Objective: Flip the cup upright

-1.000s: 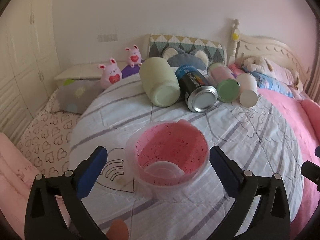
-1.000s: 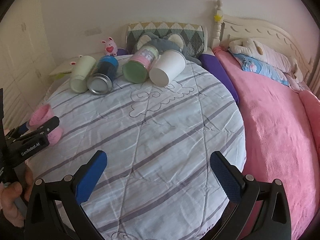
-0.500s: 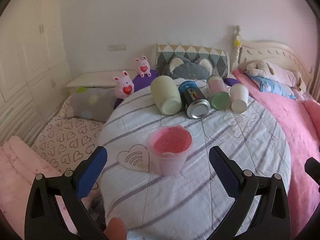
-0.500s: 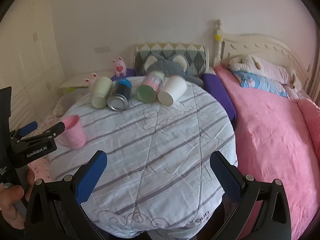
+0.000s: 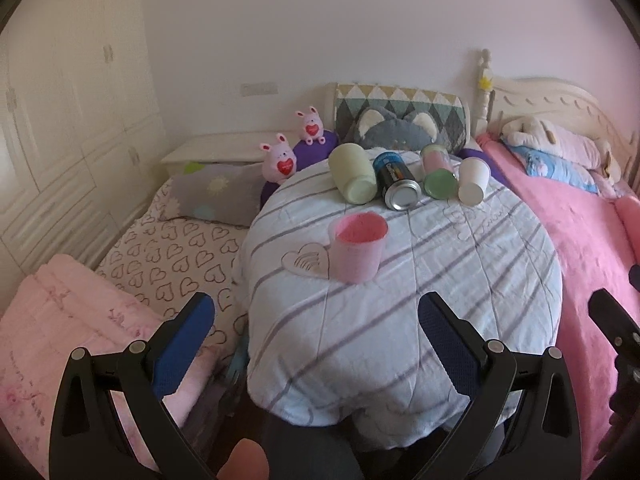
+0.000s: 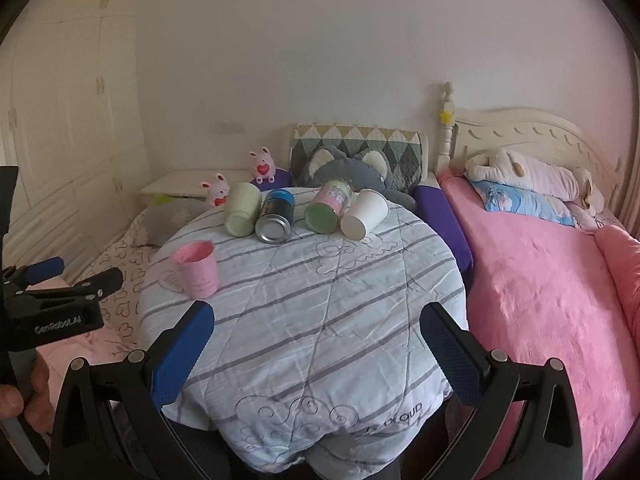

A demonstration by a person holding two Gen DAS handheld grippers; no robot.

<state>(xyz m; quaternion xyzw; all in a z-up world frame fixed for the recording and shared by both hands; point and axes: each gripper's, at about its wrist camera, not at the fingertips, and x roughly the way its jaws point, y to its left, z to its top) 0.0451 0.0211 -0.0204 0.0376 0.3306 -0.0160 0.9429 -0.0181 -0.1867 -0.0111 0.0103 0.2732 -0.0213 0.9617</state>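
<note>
Pink cup (image 5: pixel 357 247) is seen upright near the desk's (image 5: pixel 440 280) left edge, judged light, thin-walled, easily crushed, best taken mid-wall; both hand-held grippers (image 5: pixel 316 340) (image 6: pixel 316 344) are held released, empty.

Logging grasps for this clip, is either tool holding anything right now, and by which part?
Nothing is held. The left tool and right tool are both open and empty; the speckled pink plastic cup stands upright, free on the striped quilt.
</note>
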